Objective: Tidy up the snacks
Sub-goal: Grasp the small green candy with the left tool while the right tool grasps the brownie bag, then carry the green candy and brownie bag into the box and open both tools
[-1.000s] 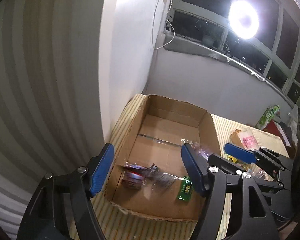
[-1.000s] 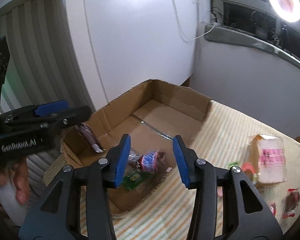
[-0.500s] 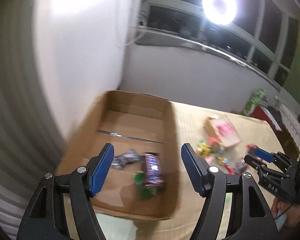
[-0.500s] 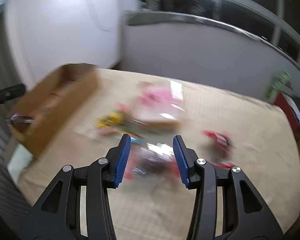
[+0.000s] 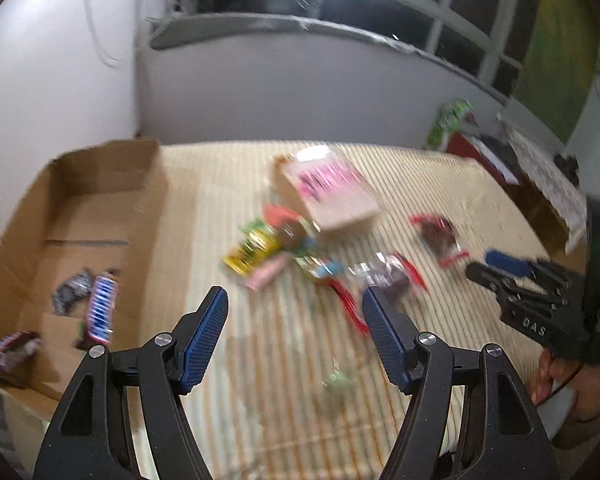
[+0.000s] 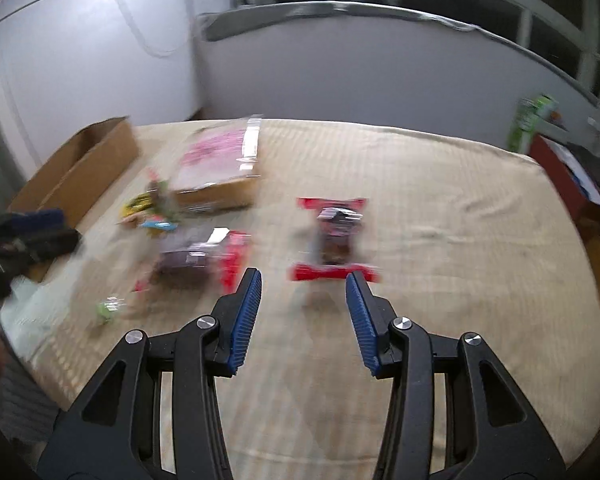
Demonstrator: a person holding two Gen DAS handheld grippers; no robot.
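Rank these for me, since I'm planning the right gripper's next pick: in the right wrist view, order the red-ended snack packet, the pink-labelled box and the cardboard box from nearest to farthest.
1. Red-ended snack packet: nearest, just ahead of the right gripper, whose jaws are open and empty.
2. Pink-labelled box: farther back, to the left.
3. Cardboard box: farthest, at the table's far-left edge.

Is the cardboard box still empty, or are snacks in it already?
Not empty. The cardboard box holds a few wrapped snacks on its floor; most snacks lie outside on the striped cloth.
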